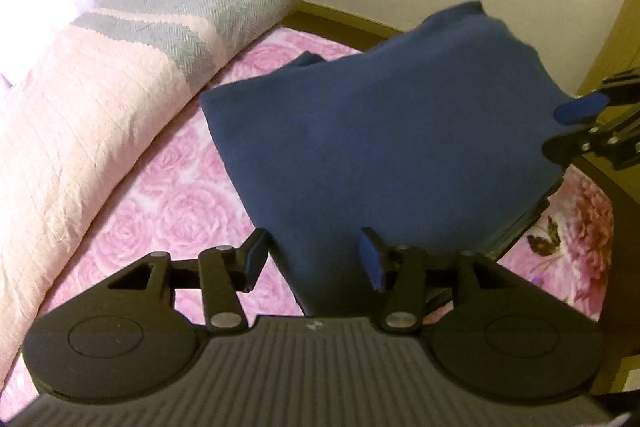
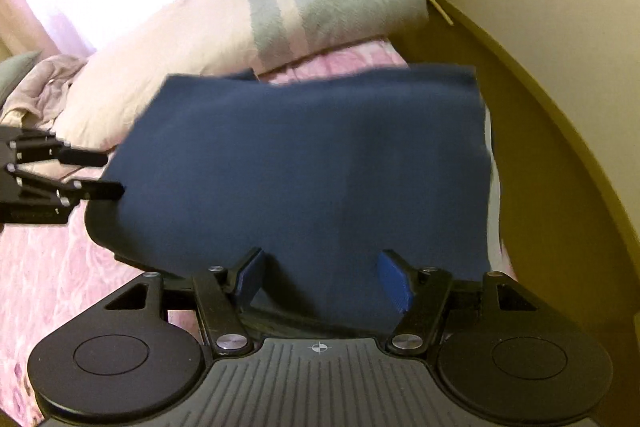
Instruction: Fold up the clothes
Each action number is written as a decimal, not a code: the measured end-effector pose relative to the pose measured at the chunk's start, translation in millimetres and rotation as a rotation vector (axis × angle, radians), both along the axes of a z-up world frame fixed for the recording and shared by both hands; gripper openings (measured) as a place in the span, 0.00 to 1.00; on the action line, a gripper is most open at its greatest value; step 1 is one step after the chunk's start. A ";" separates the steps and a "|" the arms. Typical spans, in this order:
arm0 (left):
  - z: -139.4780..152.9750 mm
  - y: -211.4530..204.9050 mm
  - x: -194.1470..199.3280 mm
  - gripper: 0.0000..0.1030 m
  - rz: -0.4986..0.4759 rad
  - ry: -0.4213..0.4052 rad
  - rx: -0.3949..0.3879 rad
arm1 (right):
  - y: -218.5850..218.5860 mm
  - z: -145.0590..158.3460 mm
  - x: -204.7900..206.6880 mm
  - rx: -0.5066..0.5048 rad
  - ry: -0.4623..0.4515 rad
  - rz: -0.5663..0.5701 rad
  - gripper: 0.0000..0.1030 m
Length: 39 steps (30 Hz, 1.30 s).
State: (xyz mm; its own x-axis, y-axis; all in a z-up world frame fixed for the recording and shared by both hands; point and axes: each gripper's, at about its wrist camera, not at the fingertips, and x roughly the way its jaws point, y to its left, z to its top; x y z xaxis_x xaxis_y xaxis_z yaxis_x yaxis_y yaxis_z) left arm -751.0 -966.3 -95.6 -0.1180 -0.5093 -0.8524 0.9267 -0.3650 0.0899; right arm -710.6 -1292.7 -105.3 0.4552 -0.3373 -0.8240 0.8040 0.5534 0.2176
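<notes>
A navy blue garment (image 1: 380, 131) lies folded into a thick rectangle on the pink rose-patterned bed cover (image 1: 168, 195); it also shows in the right wrist view (image 2: 312, 163). My left gripper (image 1: 316, 259) is open, its blue pads on either side of the garment's near corner, not pinching it. My right gripper (image 2: 324, 283) is open too, its jaws straddling the garment's near edge. Each gripper shows in the other's view, at the garment's side: the right one (image 1: 576, 123) and the left one (image 2: 108, 175), both with jaws apart.
A rolled pink and grey quilt (image 1: 120, 67) lies along the window side of the bed. A wooden bed frame (image 2: 560, 147) and cream wall bound the far side. Crumpled pale clothes (image 2: 36, 95) lie near the curtain.
</notes>
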 end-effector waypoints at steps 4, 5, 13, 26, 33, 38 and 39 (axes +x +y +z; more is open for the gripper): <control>19.2 13.6 6.9 0.45 0.042 0.032 -0.032 | 13.0 16.3 -8.7 -0.053 -0.035 -0.041 0.64; 23.0 21.5 9.3 0.47 0.052 0.033 -0.039 | 17.2 20.7 -11.6 -0.066 -0.038 -0.053 0.64; 32.9 99.3 32.5 0.81 0.185 0.138 -0.004 | 91.1 43.8 -27.1 -0.065 -0.077 -0.219 0.99; 53.8 200.3 42.4 0.98 0.208 0.244 -0.016 | 215.4 79.3 -10.0 -0.097 -0.023 -0.324 0.99; 71.2 239.9 38.0 0.95 0.215 0.310 -0.085 | 260.1 90.9 -12.9 -0.101 -0.001 -0.397 0.99; 83.8 255.7 22.8 0.93 0.179 0.320 -0.168 | 262.8 98.5 -13.8 -0.126 0.009 -0.373 0.99; 85.6 256.7 18.6 0.90 0.163 0.317 -0.178 | 261.2 99.9 -14.6 -0.131 0.009 -0.366 0.99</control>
State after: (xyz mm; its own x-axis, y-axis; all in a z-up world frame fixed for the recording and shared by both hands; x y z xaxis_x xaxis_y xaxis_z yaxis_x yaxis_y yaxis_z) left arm -732.4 -709.6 -10.0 -0.2659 -0.6799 -0.6834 0.9633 -0.2150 -0.1609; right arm -725.2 -1031.5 -5.3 0.2780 -0.5788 -0.7667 0.9550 0.2523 0.1558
